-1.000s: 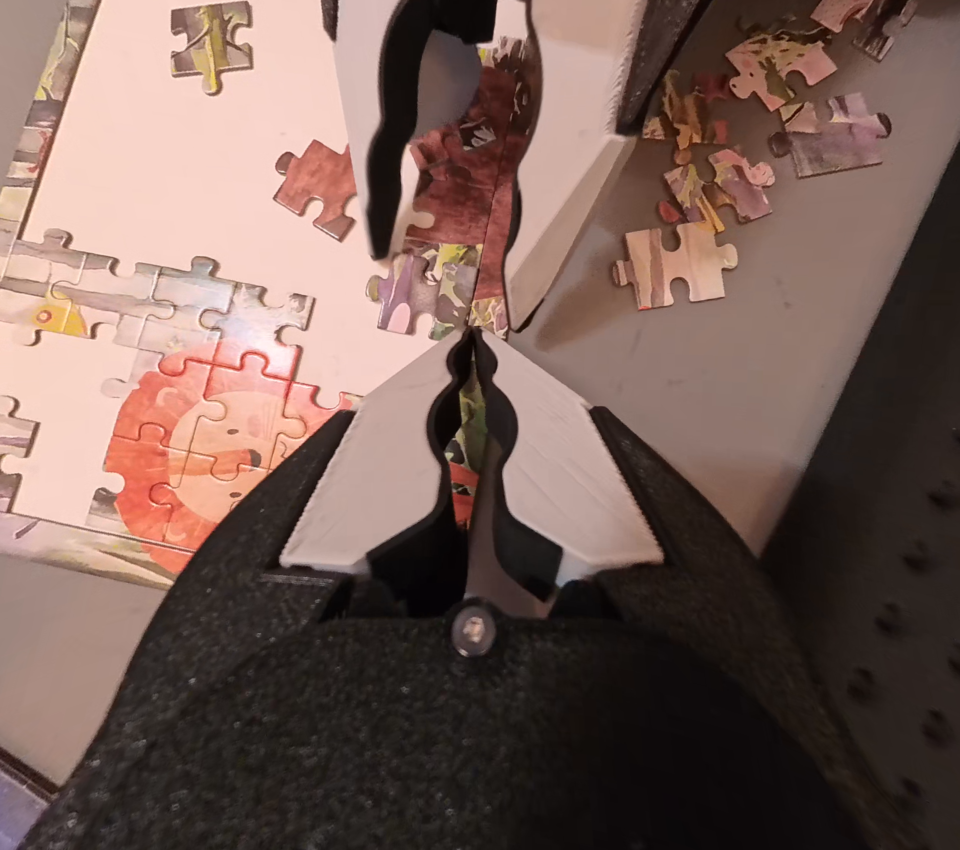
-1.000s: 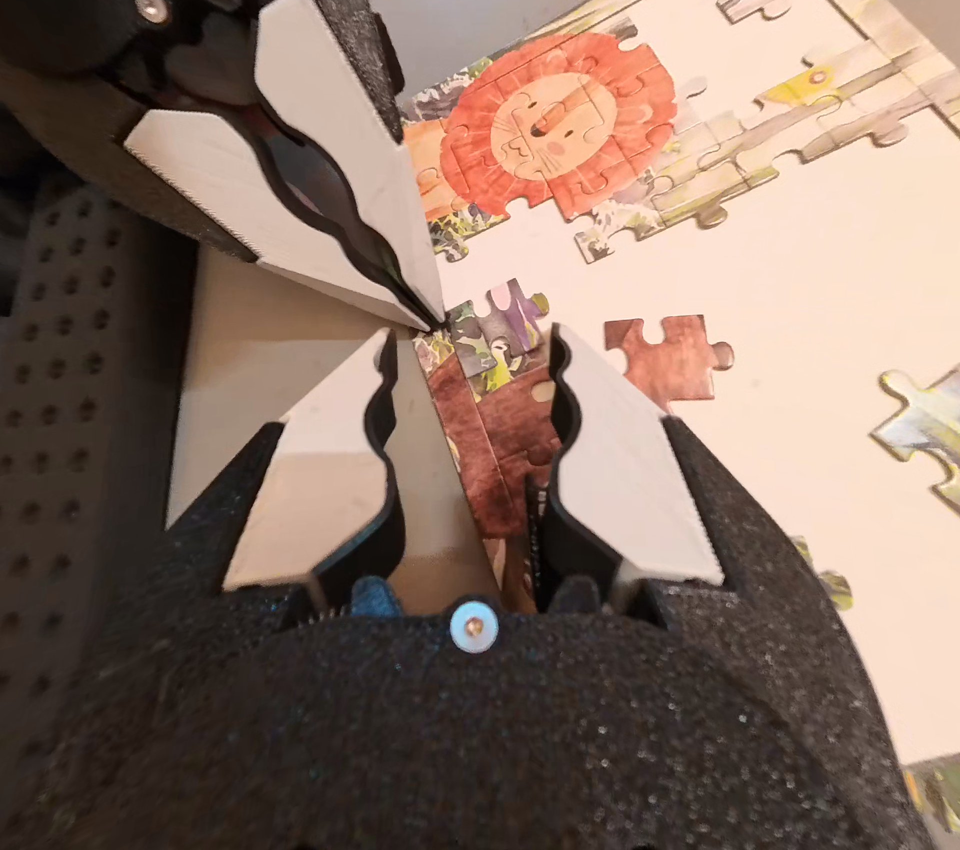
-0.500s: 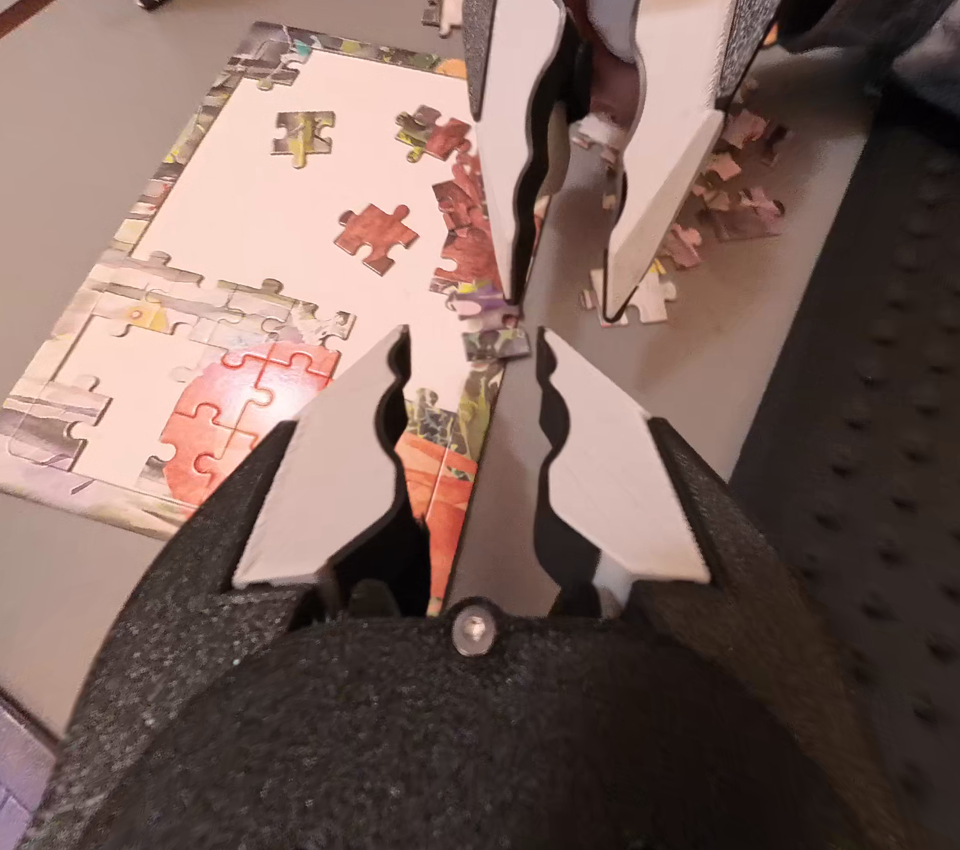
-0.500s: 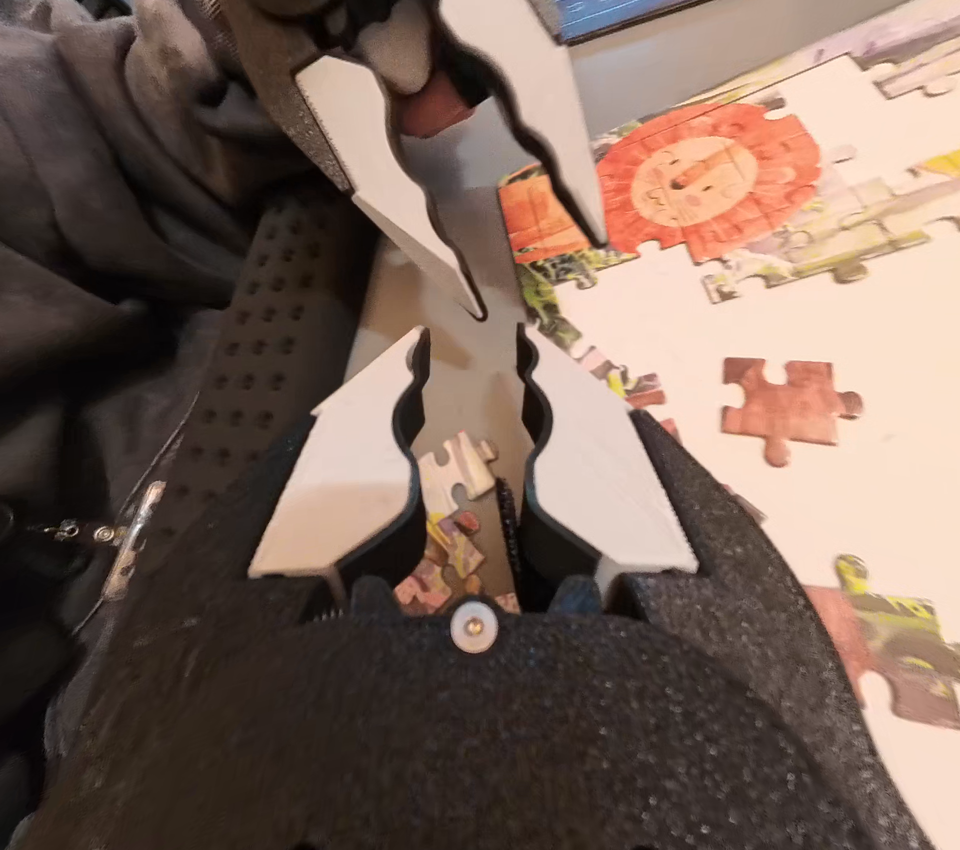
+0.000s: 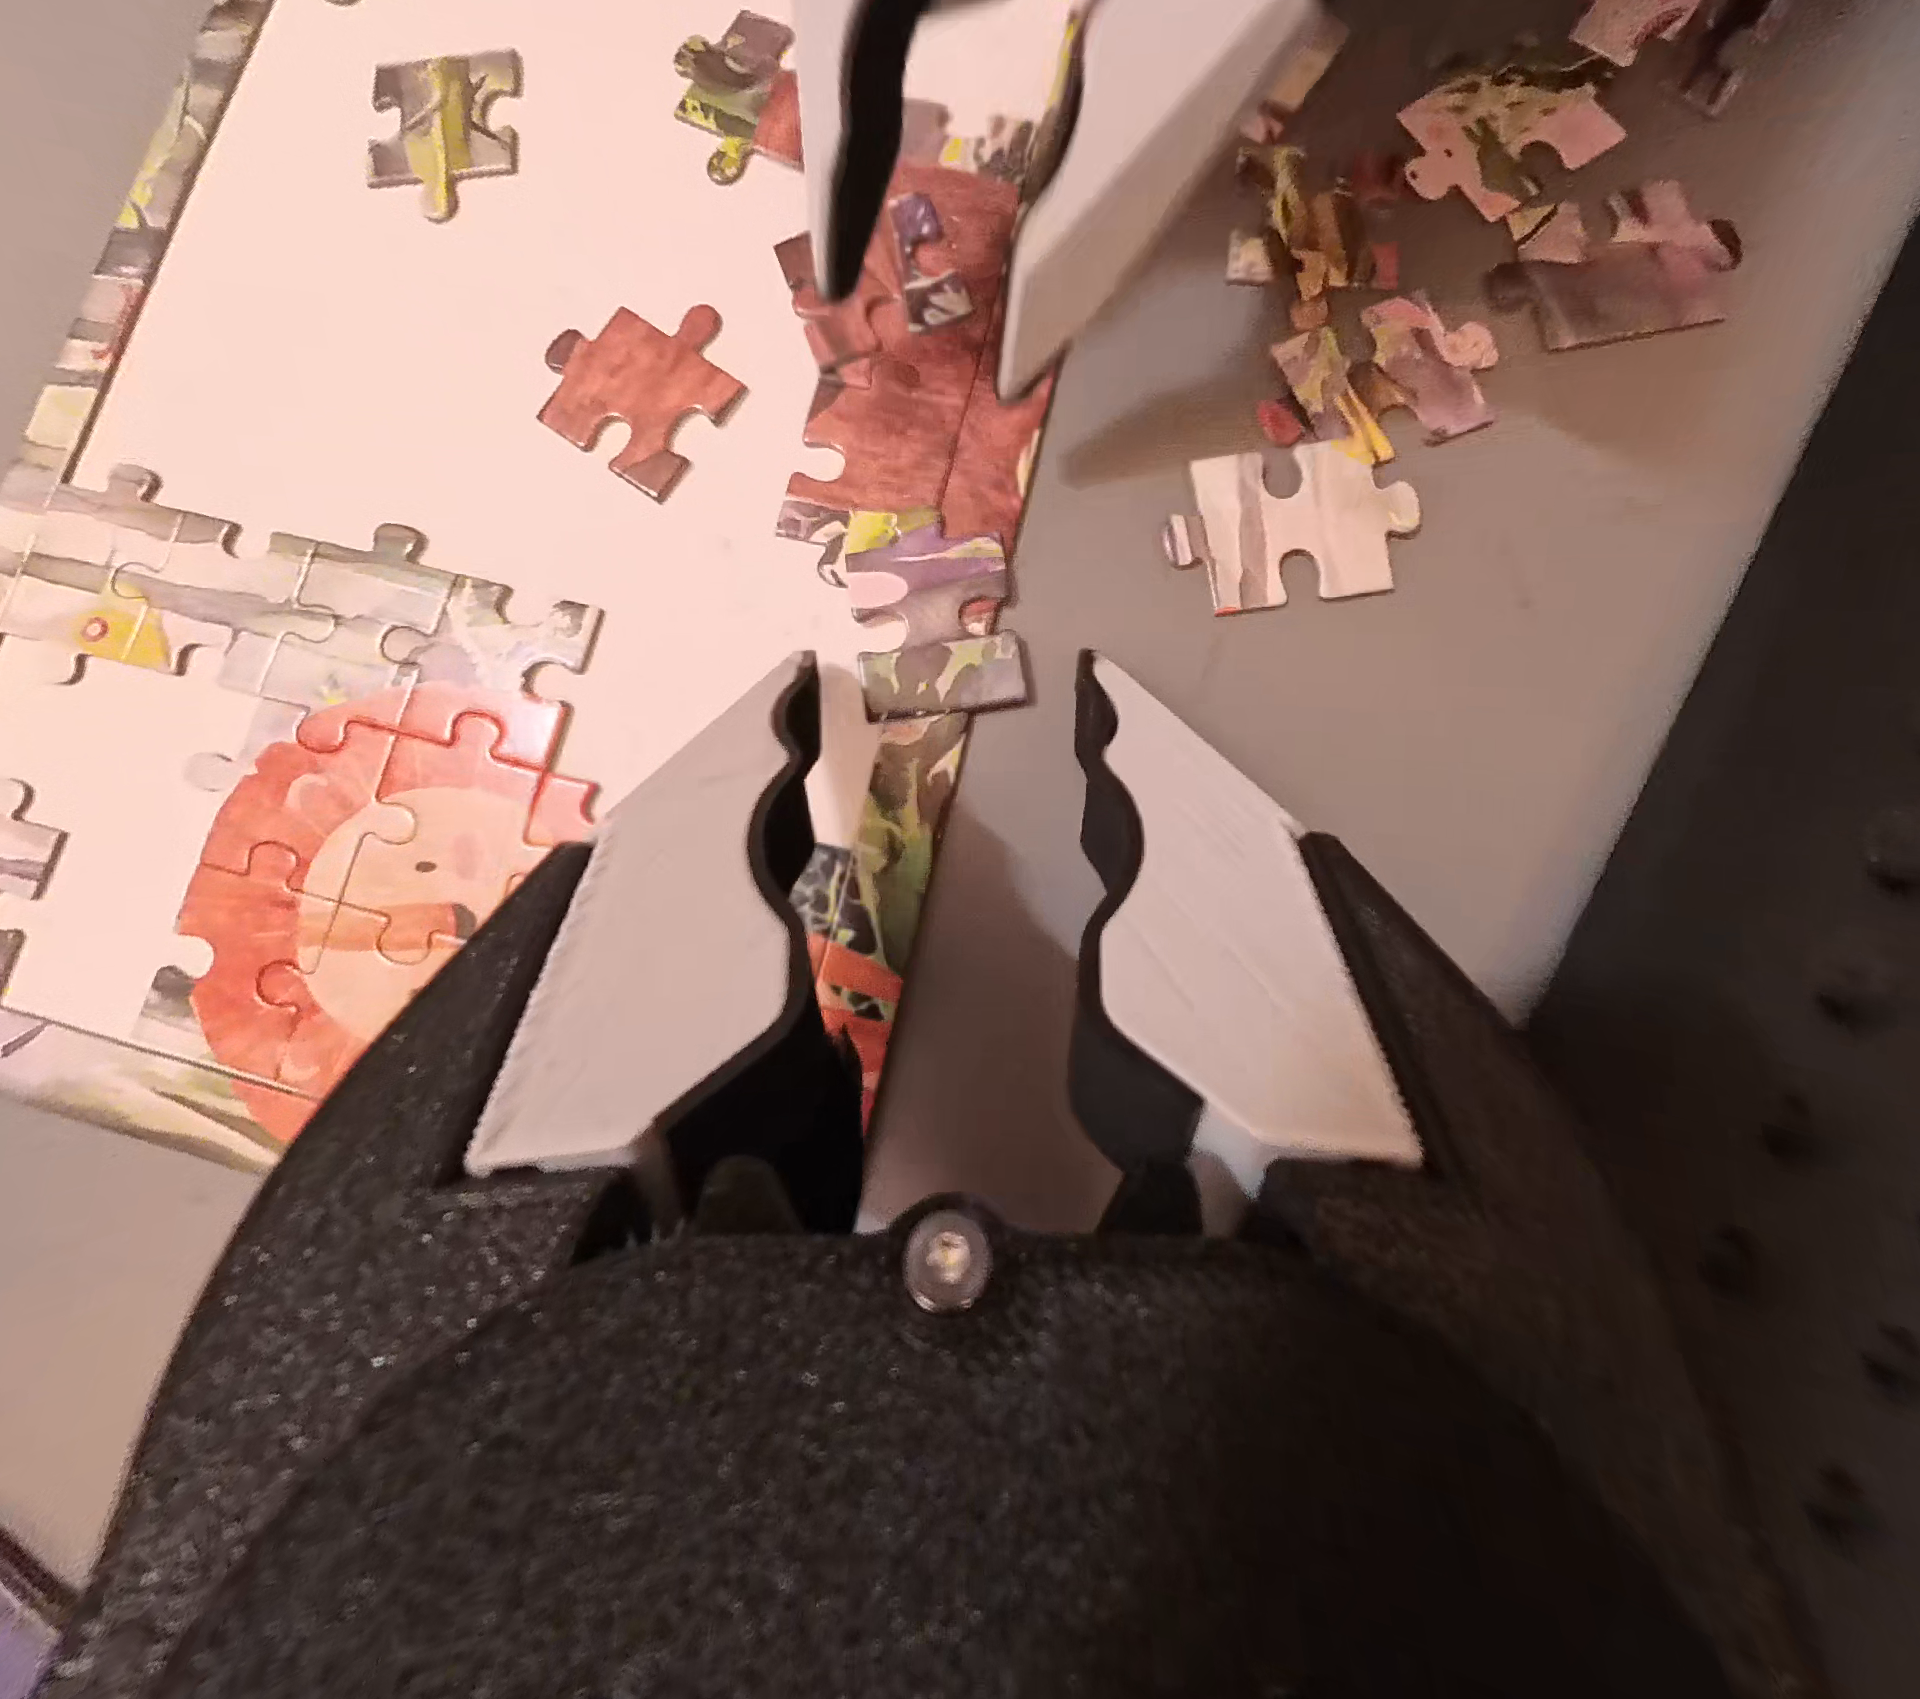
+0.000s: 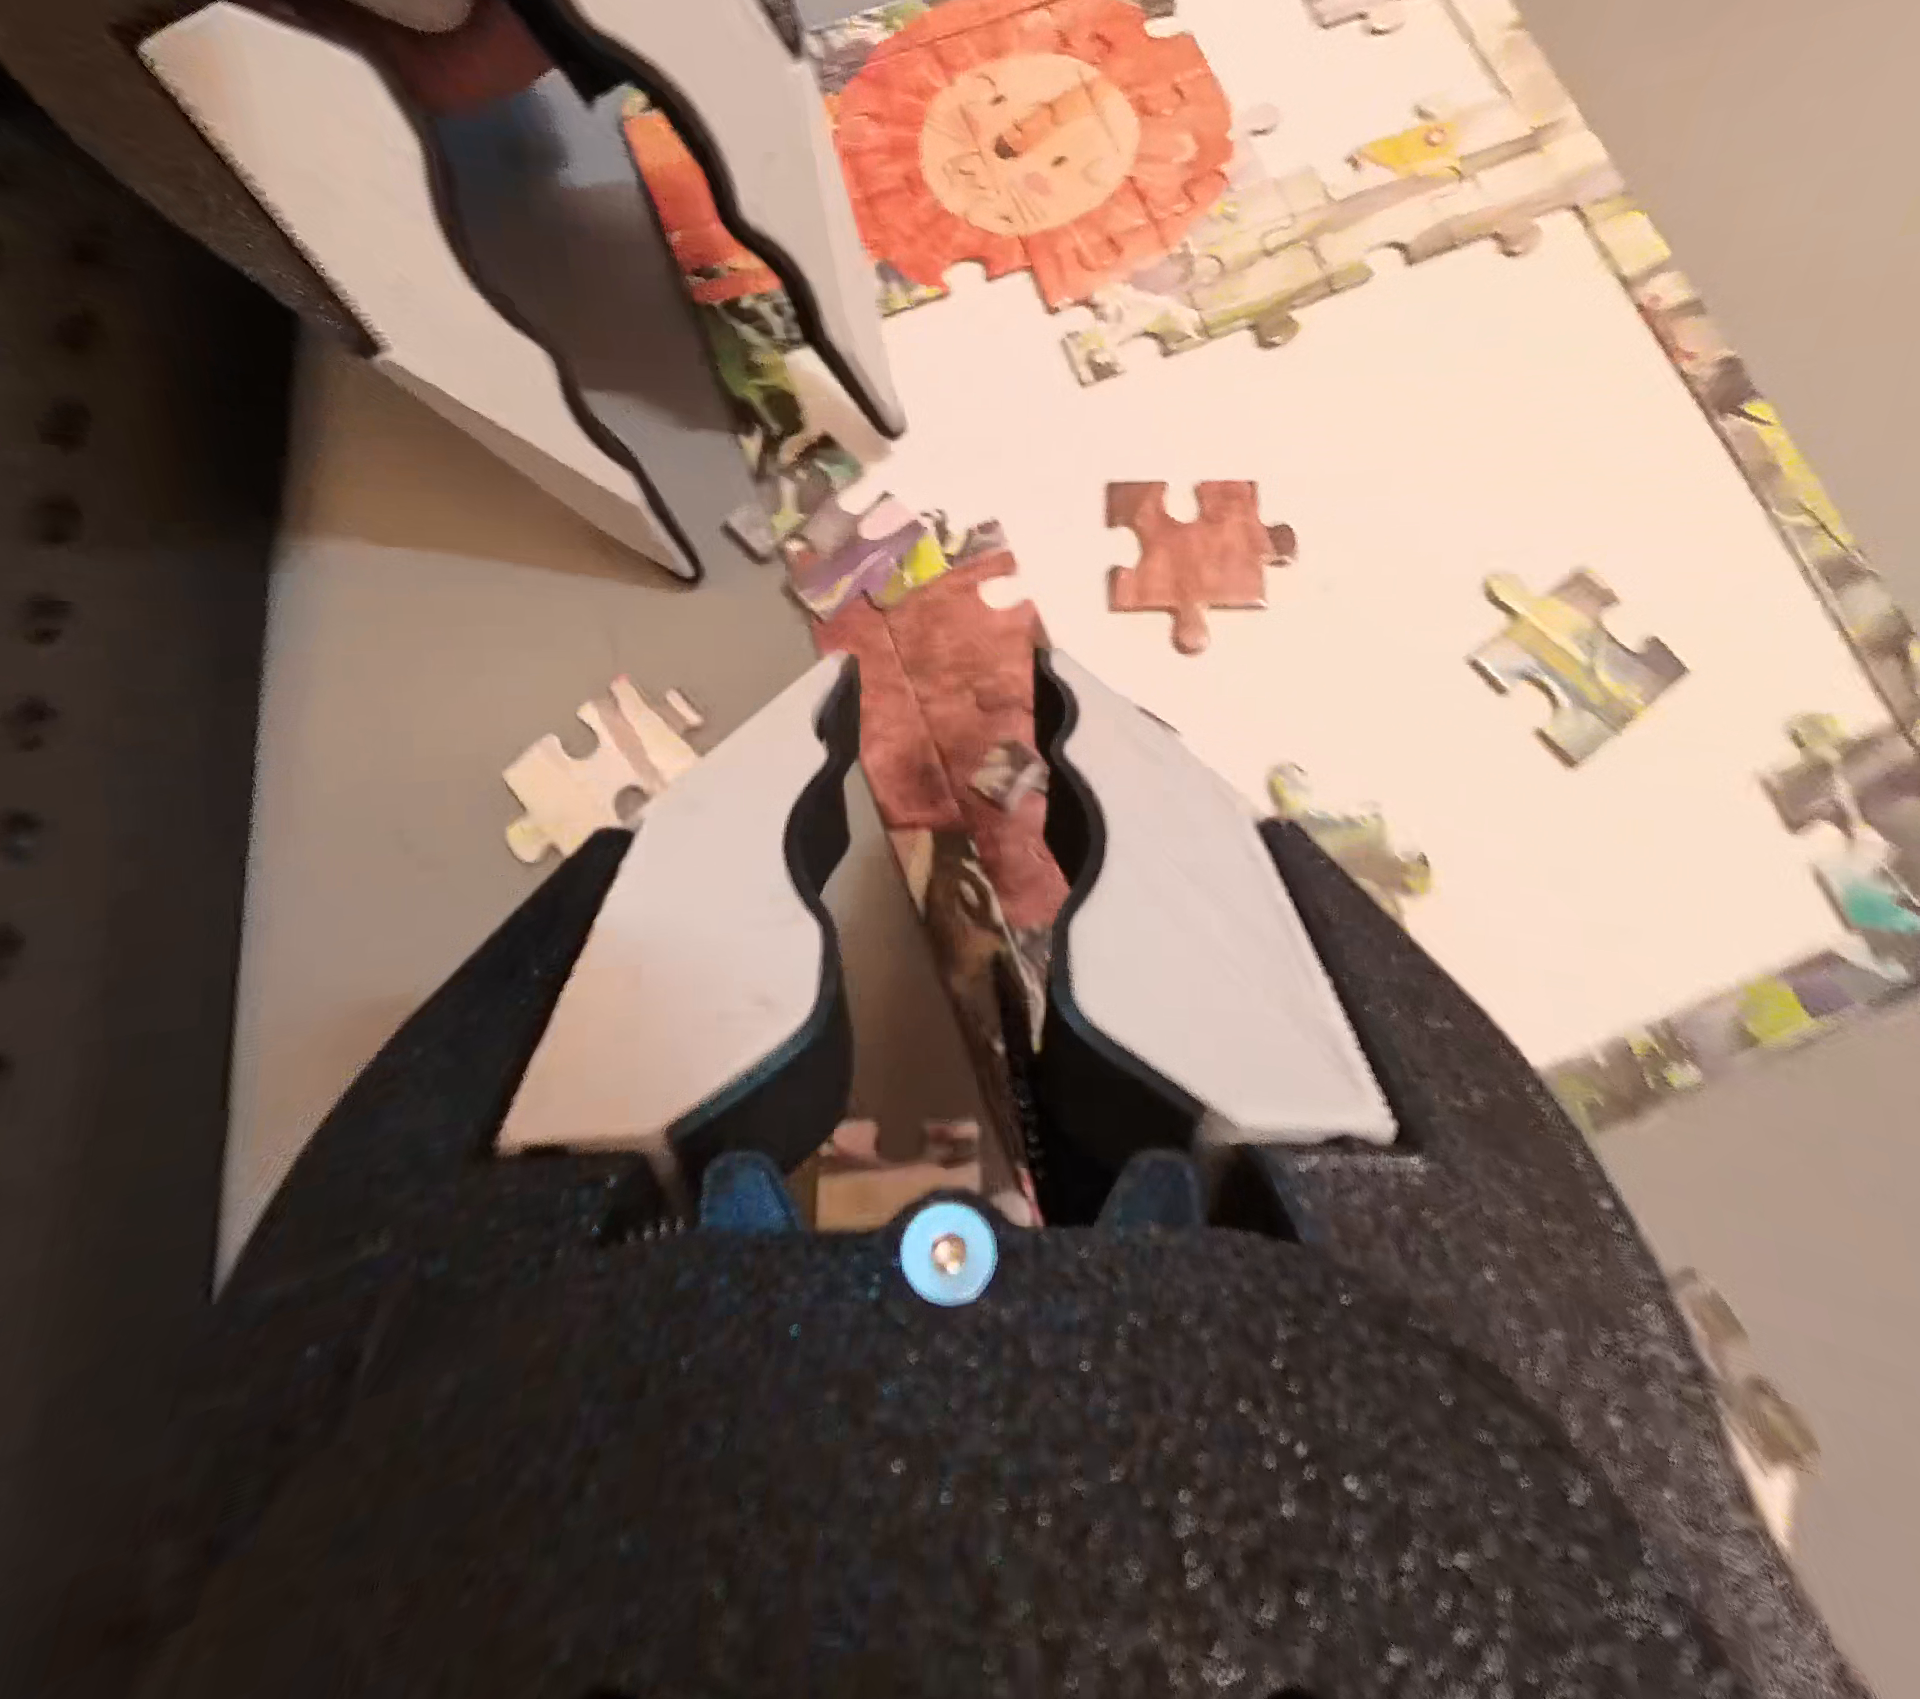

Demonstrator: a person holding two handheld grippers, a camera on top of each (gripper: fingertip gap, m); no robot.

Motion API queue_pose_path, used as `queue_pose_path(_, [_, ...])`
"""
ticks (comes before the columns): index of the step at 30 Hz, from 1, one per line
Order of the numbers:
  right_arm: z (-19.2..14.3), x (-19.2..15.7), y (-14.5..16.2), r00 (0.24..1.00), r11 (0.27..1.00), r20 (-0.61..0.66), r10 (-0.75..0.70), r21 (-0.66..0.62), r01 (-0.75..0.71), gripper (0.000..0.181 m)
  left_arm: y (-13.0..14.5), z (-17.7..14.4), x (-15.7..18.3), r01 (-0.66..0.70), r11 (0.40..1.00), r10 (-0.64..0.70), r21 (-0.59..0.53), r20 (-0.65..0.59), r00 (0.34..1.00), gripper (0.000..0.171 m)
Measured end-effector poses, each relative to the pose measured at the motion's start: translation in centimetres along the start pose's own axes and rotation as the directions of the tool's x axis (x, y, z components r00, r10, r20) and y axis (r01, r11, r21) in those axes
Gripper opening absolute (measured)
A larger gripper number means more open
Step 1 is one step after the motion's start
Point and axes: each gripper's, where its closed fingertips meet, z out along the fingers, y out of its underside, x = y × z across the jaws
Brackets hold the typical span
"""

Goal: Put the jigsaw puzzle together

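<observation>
Left wrist view: left gripper (image 5: 945,662) and right gripper (image 5: 925,340), fingers wide and empty, flank the loosely seated edge pieces (image 5: 940,610); a careless nudge could dislodge them.

Printed cardboard pieces (image 5: 644,400) are lying on a smooth matt tabletop (image 5: 1299,766); claw (image 5: 945,662) bodies are looking grainy black, fingers (image 5: 665,901) smooth white plastic.

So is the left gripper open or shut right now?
Open. In its own wrist view the left gripper has a clear gap between its fingertips, with the puzzle edge and grey table visible through it, and nothing held.
</observation>
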Motion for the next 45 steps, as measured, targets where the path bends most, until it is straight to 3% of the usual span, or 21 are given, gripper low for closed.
queue_pose_path(5, [-2.4, 2.3, 0.1, 0.995, 0.993, -0.05, 0.092, 0.072, -0.088, 0.033, -0.1, 0.3, 0.1, 0.076, 0.997, -0.075, 0.008, -0.02, 0.997, 0.031])
queue_pose_path(13, [-3.1, 2.4, -0.1, 0.994, 0.991, -0.055, 0.096, 0.102, -0.09, 0.032, -0.4, -0.6, -0.4, 0.006, 1.0, -0.007, 0.016, 0.047, 0.999, 0.031])
queue_pose_path(18, [-4.4, 1.3, -2.4, 0.983, 0.956, 0.085, 0.161, 0.235, -0.177, 0.032, -3.5, -2.8, -1.6, -0.147, 0.984, 0.126, 0.099, 0.199, 0.972, 0.031])
queue_pose_path(24, [-7.0, 1.2, -4.2, 0.937, 0.873, 0.255, 0.241, 0.365, -0.324, 0.033, -8.5, -4.8, -2.8, -0.376, 0.912, 0.28, 0.163, 0.422, 0.862, 0.031])
queue_pose_path(30, [-8.2, 0.7, -5.0, 0.898, 0.826, 0.36, 0.253, 0.402, -0.395, 0.032, -10.3, -3.6, -2.3, -0.471, 0.866, 0.348, 0.17, 0.471, 0.811, 0.031])
queue_pose_path(36, [-7.3, 1.1, -4.6, 0.89, 0.828, 0.353, 0.288, 0.376, -0.416, 0.031, -10.8, -3.1, -2.0, -0.494, 0.845, 0.344, 0.206, 0.498, 0.796, 0.031])
queue_pose_path(41, [-7.4, 0.8, -4.9, 0.879, 0.82, 0.387, 0.28, 0.379, -0.428, 0.004, -10.5, -2.7, -1.5, -0.495, 0.838, 0.345, 0.227, 0.482, 0.805, 0.031])
queue_pose_path(45, [-7.8, 0.7, -5.0, 0.864, 0.807, 0.417, 0.281, 0.385, -0.448, 0.002, -10.8, -3.3, -1.7, -0.462, 0.838, 0.281, 0.291, 0.495, 0.822, 0.03])
